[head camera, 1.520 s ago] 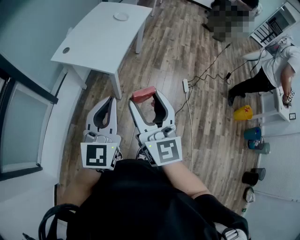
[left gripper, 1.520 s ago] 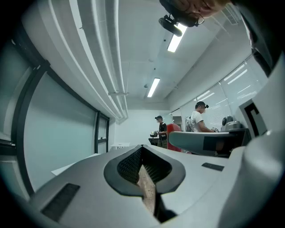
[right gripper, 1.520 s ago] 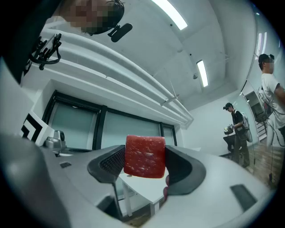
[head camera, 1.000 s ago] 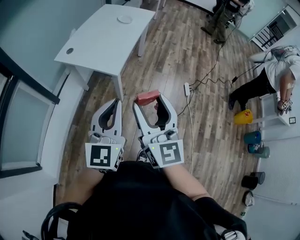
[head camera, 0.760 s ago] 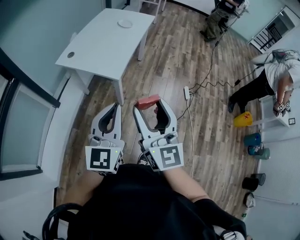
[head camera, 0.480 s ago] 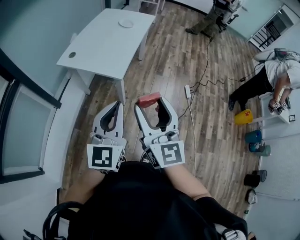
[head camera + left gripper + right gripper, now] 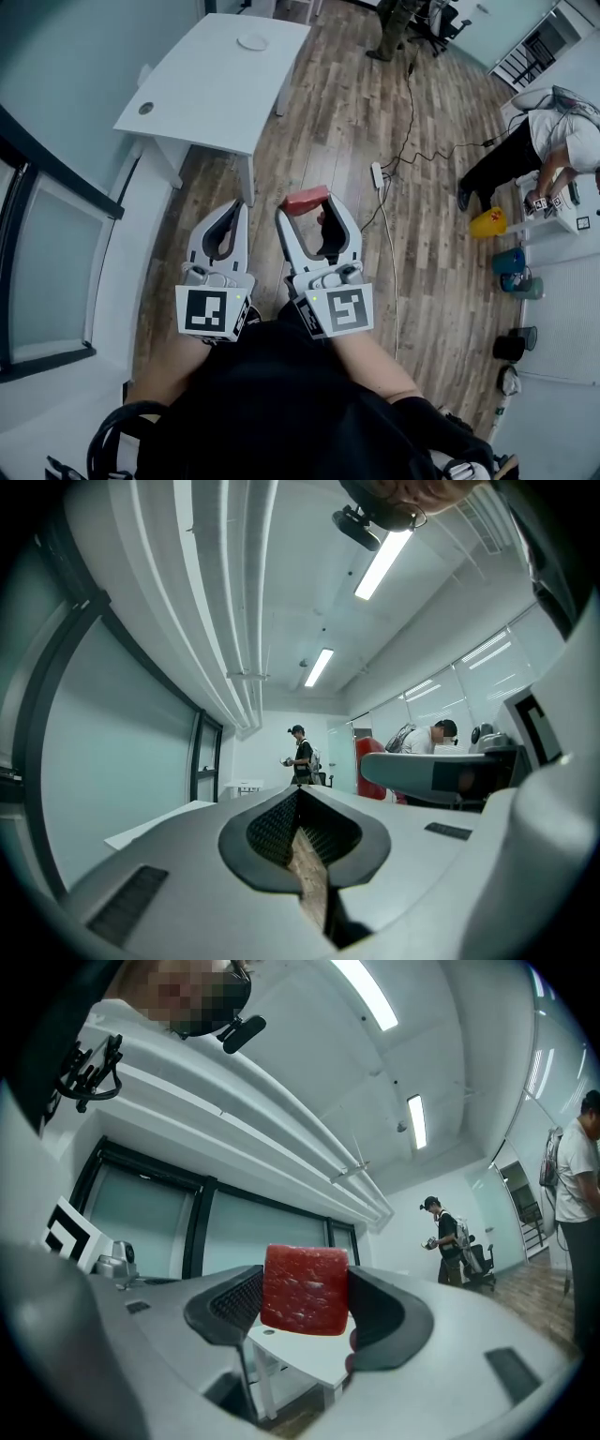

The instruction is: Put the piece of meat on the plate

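- Both grippers have drifted slightly right and down in the head view since the earliest frame, and the person walking at the top has moved from the far right corner toward the middle of the top edge [image 7: 394, 19].
- White table [image 7: 202, 89] stands well ahead and to the left, with the plate [image 7: 252, 42] near its far end, well apart from both grippers.
- Wood floor [image 7: 319, 112] lies between the grippers and the table; one table leg [image 7: 247, 180] shows just above the left gripper's tip in the head view.
- Power strip [image 7: 376, 174] and its cable [image 7: 405, 103] lie on the floor ahead and to the right.
- Farther right, another person [image 7: 525, 150] bends over, near a yellow container [image 7: 487, 223] and a blue bucket [image 7: 509, 261].
- Right gripper [image 7: 314, 208] [image 7: 305, 1297] is held out in front of the torso, pointing forward, its jaws pinching the piece of meat [image 7: 307, 200] [image 7: 304, 1290] at their tips; the red slab is in the air above the floor.
- Left gripper [image 7: 237, 206] [image 7: 300, 794] sits just beside it, parallel, jaws pressed together apart from a thin slit, with nothing between them.
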`<state>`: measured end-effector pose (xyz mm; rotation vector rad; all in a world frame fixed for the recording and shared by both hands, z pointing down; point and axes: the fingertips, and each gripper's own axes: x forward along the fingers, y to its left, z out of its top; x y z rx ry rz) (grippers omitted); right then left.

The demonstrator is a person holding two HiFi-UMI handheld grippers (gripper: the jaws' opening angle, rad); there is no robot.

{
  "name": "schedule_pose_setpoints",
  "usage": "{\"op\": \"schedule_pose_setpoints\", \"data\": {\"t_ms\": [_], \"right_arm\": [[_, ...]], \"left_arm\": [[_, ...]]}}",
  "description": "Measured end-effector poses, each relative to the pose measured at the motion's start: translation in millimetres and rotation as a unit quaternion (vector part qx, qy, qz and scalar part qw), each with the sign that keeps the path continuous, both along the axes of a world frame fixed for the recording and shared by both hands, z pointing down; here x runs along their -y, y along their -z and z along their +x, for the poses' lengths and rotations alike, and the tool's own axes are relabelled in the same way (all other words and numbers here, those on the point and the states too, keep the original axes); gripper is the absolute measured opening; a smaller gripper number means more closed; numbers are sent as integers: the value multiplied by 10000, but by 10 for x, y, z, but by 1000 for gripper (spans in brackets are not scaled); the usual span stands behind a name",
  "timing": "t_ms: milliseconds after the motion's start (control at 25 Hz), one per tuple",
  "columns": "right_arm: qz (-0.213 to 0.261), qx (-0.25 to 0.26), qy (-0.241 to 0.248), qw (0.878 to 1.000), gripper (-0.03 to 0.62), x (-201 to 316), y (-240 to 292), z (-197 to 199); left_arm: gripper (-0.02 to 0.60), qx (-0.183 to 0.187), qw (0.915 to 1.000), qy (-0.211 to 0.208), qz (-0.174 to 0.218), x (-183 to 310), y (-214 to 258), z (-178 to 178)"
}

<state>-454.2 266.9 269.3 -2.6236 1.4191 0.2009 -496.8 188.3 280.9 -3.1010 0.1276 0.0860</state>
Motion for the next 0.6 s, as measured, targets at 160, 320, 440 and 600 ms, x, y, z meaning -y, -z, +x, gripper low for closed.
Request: {"op": "schedule_pose_setpoints", "data": {"t_ms": [160,320,440,600], "right_arm": [[24,66,44,10000,282,43,-40,92],[-30,138,122,9998,282,148,-125,367],[-30,178,230,9996,282,209,-148,596],[-13,122,335,9994,282,268,-202,902]], "left_arm": [[0,81,10000,14,-15,17,-62,106],[0,155,9998,125,-25,121,-99,350],[0,207,9996,209,-34,160,-124,570],[0,194,9994,288,-49,200,-198,883]]}}
